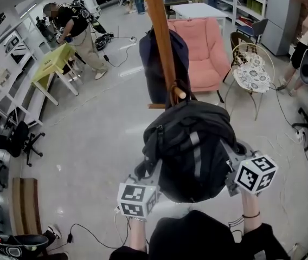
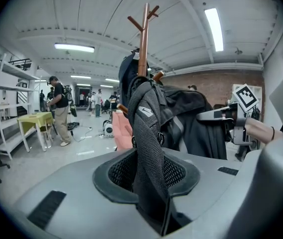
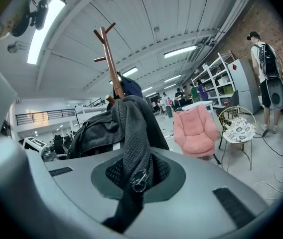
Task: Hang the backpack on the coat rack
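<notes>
Backpack point(image 1: 192, 150) straps point(image 2: 146, 128) sit clamped in left claw point(image 2: 149, 183) and right claw point(image 3: 134, 180); head view hides both grips.

Black backpack point(image 1: 192, 148), brown coat rack point(image 1: 162, 42)

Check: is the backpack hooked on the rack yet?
Cannot tell. The backpack is up against a peg, loop hidden; left tool and right tool clamp its straps.

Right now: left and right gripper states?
Left gripper: closed on one mesh strap of the backpack.
Right gripper: closed on the other strap.
</notes>
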Available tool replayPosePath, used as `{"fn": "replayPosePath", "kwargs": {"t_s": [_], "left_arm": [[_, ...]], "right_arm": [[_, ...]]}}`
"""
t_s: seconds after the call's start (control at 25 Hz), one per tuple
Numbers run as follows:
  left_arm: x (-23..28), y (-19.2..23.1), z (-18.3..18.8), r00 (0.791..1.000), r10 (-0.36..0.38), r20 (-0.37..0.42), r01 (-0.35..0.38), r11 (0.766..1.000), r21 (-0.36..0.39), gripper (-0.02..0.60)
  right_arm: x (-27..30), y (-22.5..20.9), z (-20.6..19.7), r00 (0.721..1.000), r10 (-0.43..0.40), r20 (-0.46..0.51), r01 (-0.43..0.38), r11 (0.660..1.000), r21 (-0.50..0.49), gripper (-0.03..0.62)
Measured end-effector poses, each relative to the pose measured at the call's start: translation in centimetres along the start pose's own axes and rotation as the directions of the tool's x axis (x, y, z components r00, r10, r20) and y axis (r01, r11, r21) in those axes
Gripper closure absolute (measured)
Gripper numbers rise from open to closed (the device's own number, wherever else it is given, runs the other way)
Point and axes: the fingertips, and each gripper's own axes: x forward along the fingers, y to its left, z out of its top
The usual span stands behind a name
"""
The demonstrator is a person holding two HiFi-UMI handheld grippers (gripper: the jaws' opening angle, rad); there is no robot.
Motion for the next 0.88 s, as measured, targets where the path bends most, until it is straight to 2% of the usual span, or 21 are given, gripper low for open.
{"fn": "replayPosePath", "kwargs": {"t_s": [0.88], "left_arm": [[1.9,0.2,-1.9,0.999,-0.003,-0.038,0.002,1.000,-0.023,0.466]], "right_arm": [[1.3,-1.7,-1.6,0.999,-0.031,-0.012,0.031,0.999,0.020,0.566]]}}
